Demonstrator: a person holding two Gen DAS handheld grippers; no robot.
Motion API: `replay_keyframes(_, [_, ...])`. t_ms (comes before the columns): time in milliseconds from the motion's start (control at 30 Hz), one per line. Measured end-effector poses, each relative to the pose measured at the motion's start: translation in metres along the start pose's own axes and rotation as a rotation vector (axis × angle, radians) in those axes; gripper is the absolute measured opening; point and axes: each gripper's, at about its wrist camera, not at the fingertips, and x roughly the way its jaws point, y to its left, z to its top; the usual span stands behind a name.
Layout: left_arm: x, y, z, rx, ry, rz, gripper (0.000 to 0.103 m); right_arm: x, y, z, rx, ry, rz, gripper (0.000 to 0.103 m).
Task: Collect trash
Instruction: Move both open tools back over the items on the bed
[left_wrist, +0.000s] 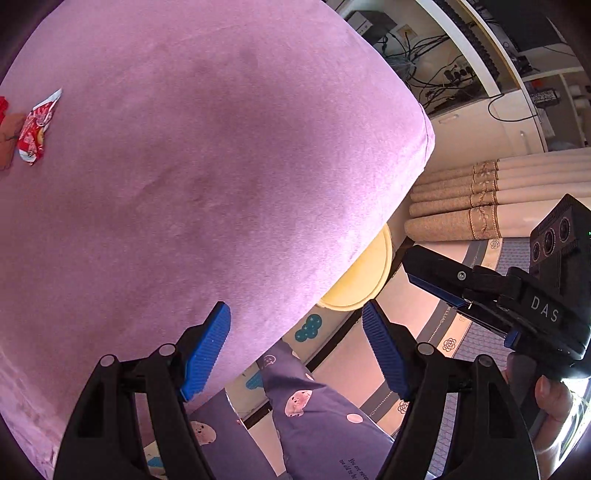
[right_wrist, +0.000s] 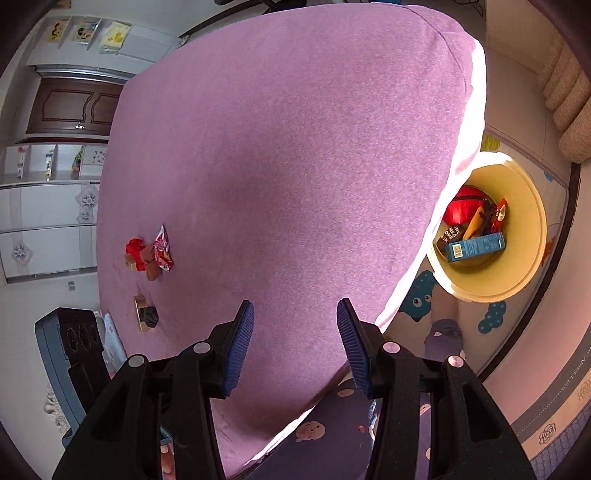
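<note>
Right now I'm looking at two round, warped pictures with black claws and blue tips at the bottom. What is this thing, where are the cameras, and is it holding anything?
Those claws are two hand-held grippers; a person carries one in each hand, and each has a wide-angle camera looking along its fingers. One picture is from the left gripper, the other from the right gripper. Both stand open with nothing between the blue pads. Below them is a bed with a purple cover. On it lie a red snack wrapper among other red and brown scraps, and a small dark crumpled piece nearby. On the floor beside the bed stands a yellow bin already holding trash, including a blue box.
</note>
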Motion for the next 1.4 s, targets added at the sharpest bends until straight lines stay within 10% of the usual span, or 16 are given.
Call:
replay_keyframes(700, [-0.091,0.199,-0.015,-0.16,-0.131,0.017,0.081,0.101,0.172,-0.05,-0.174,0.075,-0.024,0.052])
replay_keyframes(1400, [-0.093,0.302,0.094,-0.318,-0.127,0.127,0.084,0.211,0.261,0.032,-0.263,0.252,-0.044,0.054])
